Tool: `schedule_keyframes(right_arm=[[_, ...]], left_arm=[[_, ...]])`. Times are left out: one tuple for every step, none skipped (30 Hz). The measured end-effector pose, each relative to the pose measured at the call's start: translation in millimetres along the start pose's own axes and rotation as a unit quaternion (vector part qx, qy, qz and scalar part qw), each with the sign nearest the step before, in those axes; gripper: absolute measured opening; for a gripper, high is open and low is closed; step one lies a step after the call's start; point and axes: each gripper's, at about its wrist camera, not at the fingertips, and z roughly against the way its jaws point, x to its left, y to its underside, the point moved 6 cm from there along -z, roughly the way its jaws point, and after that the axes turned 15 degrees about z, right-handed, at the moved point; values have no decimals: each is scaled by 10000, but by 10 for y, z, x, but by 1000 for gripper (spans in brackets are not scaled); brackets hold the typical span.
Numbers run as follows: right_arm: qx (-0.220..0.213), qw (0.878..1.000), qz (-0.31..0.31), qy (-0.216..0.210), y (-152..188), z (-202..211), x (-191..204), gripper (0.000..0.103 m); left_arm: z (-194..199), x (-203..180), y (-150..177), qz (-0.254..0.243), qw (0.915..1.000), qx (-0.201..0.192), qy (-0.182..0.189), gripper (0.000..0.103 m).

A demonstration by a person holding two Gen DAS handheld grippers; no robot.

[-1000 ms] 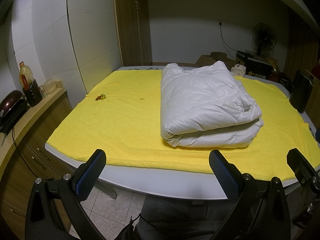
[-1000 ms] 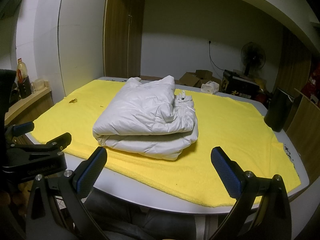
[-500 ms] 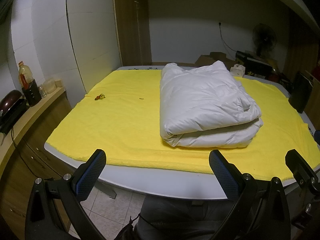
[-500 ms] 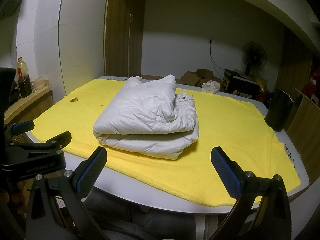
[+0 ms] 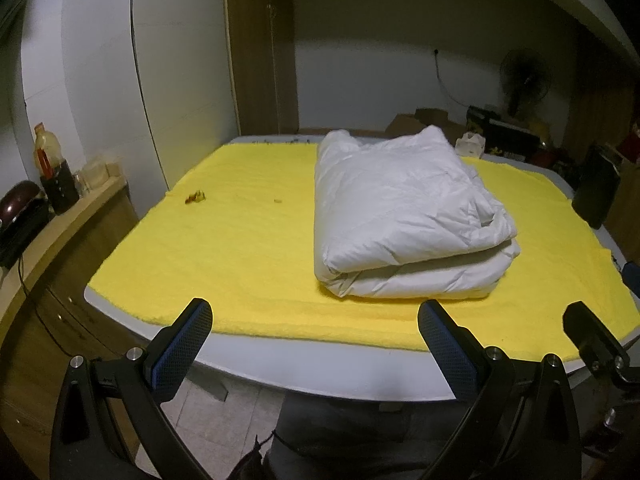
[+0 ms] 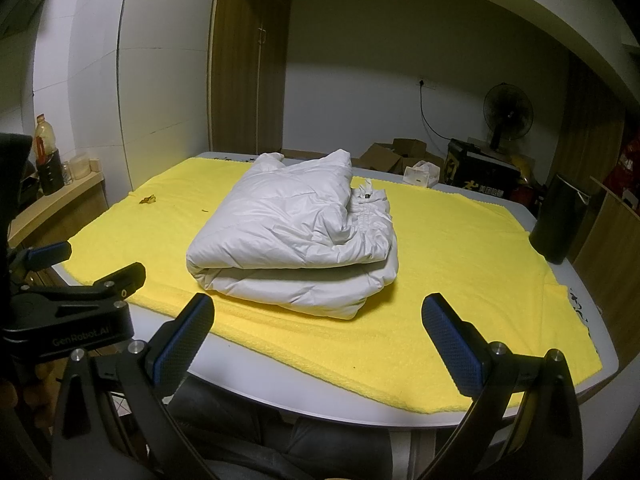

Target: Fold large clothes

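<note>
A white padded jacket [image 5: 404, 216] [image 6: 296, 236] lies folded into a thick bundle on the yellow cloth [image 5: 240, 248] [image 6: 460, 256] that covers the table. My left gripper [image 5: 316, 320] hangs open over the table's near edge, short of the bundle, with nothing between its fingers. My right gripper [image 6: 318, 316] is open too, held back at the near edge and empty. One finger of the right gripper [image 5: 592, 336] shows at the right of the left wrist view. The left gripper's body [image 6: 76, 300] shows at the left of the right wrist view.
A small brown scrap [image 5: 195, 197] lies on the cloth at the left. A wooden counter [image 5: 60, 224] with a bottle [image 5: 46, 152] stands left. A black bin [image 6: 560, 220], a fan [image 6: 508, 114] and boxes [image 6: 394, 152] stand at the right and behind. A person's legs show under the table.
Both grippers have drifted slightly; the jacket bundle lies as before and both stay open.
</note>
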Motion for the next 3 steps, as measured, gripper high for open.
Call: schedule_keyframes(right_arm=[[-1, 10000, 2, 0, -3, -3, 3, 103], [-1, 10000, 0, 1, -3, -3, 3, 103], [1, 10000, -3, 0, 0, 2, -2, 103]], left_arm=[[21, -16, -2, -34, 10000, -74, 18, 103], [32, -36, -1, -69, 9999, -109, 53, 103], [34, -50, -5, -101, 9999, -113, 79, 103]])
